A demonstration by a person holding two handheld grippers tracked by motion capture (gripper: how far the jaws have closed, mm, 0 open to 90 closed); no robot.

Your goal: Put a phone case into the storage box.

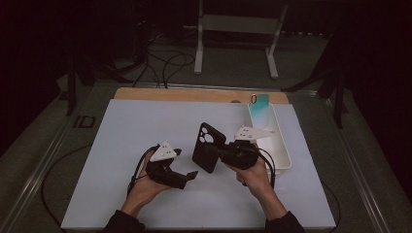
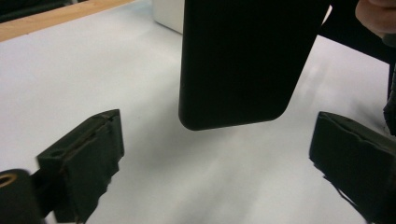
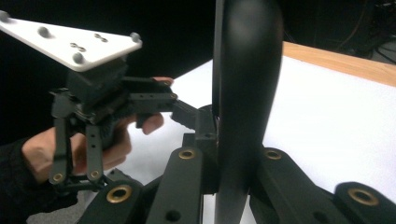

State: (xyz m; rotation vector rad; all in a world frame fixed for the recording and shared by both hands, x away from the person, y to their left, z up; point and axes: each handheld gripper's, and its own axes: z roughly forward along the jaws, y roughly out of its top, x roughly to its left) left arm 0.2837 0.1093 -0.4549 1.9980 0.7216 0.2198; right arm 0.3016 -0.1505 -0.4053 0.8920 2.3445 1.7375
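High view — right gripper (image 1: 210,154) jaws clamp phone case (image 1: 208,147); left gripper (image 1: 187,177) jaws wide, empty.

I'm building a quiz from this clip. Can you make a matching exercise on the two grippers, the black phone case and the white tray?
Things:
1. left gripper
2. right gripper
3. black phone case
4. white tray

States:
A. held upright above the mat
B. open, holding nothing
C. holds a teal phone case at its far end
D. shut on the case

Pairs: 1-B, 2-D, 3-A, 4-C
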